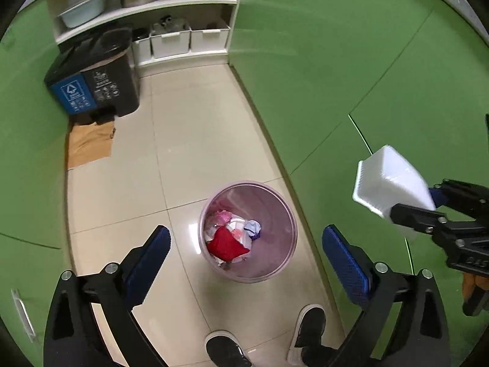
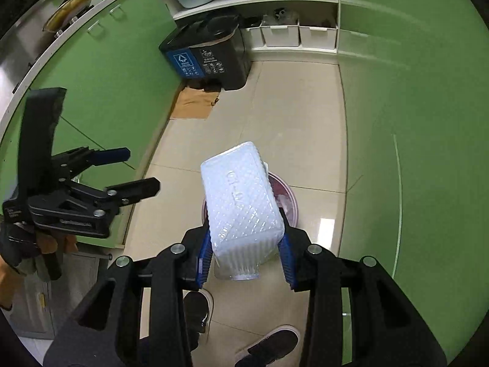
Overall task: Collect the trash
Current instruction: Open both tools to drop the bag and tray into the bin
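The right tongs (image 2: pixel 246 258) grip a white plastic box (image 2: pixel 241 205), its long axis pointing ahead, seemingly just above the pink bin (image 1: pixel 247 232) on the floor. The left tongs (image 1: pixel 244 263) gape empty over that bin.

The trash basket (image 1: pixel 247 232) stands on the floor (image 1: pixel 195 140) between cabinet fronts; the lidded bin (image 1: pixel 94 73) sits farther back, before the shelves (image 1: pixel 146 9).

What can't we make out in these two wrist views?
- Right wrist: the white plastic box hides most of the pink bin.
- Left wrist: trash under the red wrapper is buried.
- Both: the recycling bin label text is too small.
- Both: the person's shoes are cut off by the bottom edge.
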`<state>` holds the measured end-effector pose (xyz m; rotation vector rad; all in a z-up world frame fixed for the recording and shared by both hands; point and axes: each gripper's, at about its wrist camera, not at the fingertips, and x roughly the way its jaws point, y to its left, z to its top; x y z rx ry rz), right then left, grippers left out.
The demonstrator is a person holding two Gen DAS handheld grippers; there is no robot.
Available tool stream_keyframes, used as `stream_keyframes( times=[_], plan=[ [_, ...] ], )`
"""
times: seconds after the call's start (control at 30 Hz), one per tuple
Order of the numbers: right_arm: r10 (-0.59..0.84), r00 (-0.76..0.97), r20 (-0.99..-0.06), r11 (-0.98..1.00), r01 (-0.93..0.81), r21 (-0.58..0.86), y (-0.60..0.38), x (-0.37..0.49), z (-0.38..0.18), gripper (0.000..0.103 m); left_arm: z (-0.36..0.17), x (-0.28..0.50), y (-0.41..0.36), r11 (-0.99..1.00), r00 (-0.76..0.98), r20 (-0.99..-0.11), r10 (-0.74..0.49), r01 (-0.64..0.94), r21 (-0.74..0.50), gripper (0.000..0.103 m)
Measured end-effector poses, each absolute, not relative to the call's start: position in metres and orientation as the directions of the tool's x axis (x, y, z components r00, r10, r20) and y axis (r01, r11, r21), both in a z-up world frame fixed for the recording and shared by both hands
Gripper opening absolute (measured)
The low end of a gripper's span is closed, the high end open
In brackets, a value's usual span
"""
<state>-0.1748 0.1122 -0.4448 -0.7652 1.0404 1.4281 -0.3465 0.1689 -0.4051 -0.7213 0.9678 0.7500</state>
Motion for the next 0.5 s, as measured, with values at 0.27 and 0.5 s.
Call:
stream_keyframes(
  times=[0.27,0.5],
  plan=[
    [0.365,-0.182,-0.913,-0.016,-0.982,0.189,0.146,-0.192,-0.487,0.038,-0.402,-0.369,0.178,0.504,0.371,-0.891,0.263,-0.84,-0.201,0.096],
    [0.339,-0.197,-0.92,-0.064,-0.98,0.186,0.17,-0.202,-0.518,0.051,-0.406,-0.388,0.189,0.456,0.361,-0.885,0.293,-0.867,-0.203,0.096]
  ],
)
